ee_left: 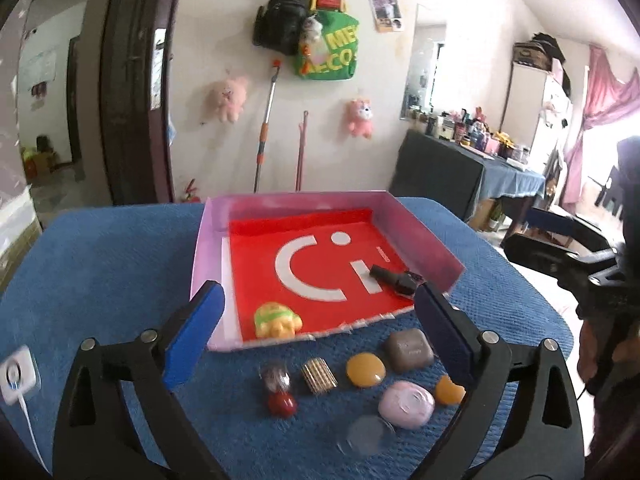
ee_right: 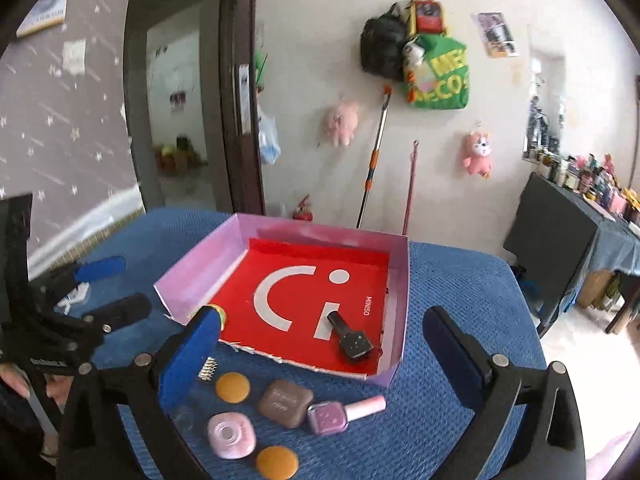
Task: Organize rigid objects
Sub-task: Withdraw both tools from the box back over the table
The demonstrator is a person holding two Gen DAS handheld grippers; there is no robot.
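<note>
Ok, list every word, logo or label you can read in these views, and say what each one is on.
"MINISO": small white print on the red floor of the tray.
"Ci"-shaped white logo: same red floor.
"ME" over "ECO": yellow letters, partly hidden, on the green bag hung on the wall.
Embossed print on the brown case: too small to read.
Wall posters and bottle labels on the far table: too blurred.

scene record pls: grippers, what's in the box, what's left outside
left gripper: open, empty
right gripper: open, empty
box: pink walls, red floor, on blue cloth
in box: dark nail polish bottle lying down; yellow-green toy at near edge
outside, in front of box: pink nail polish bottle, brown case, pink case, two orange discs, gold ribbed piece, red-and-clear item
</note>
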